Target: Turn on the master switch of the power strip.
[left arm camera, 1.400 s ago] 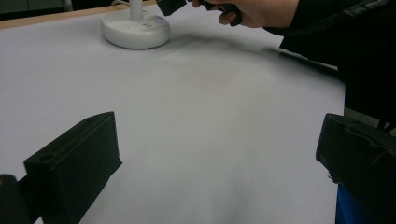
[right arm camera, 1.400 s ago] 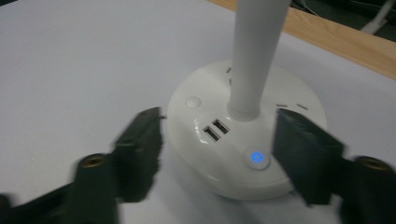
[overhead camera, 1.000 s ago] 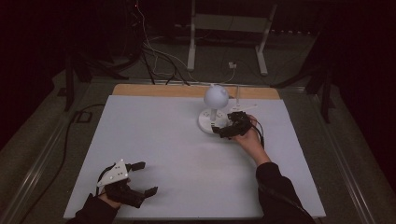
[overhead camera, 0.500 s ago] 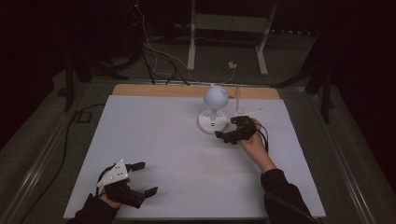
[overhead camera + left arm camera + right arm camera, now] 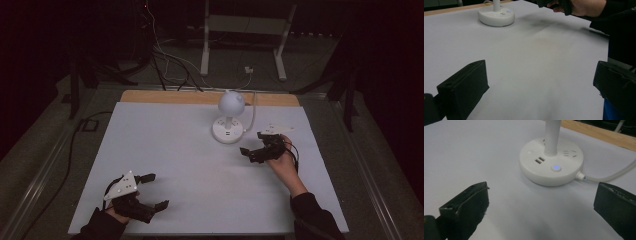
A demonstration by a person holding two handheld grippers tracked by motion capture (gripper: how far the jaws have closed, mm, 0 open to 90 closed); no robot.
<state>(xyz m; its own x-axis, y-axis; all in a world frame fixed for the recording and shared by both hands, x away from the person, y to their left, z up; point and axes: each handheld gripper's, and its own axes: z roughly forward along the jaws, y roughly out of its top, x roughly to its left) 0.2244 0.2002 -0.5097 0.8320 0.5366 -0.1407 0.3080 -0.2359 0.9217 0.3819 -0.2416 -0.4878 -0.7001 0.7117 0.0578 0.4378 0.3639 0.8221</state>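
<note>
The left gripper point(image 5: 150, 191) is resting low near the person's body with its jaws spread wide, while the right gripper point(image 5: 251, 145) is reaching forward, jaws likewise standing wide apart.

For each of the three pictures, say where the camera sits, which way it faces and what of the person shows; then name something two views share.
High view: above the person's side, looking forward and down on the table; both forearms and each hand-held gripper show.
Left gripper view: on the left hand-held gripper, facing the lamp; its open jaws show.
Right gripper view: on the right hand-held gripper, close to the lamp; its open jaws show.
Shared: the lamp's round base.
</note>
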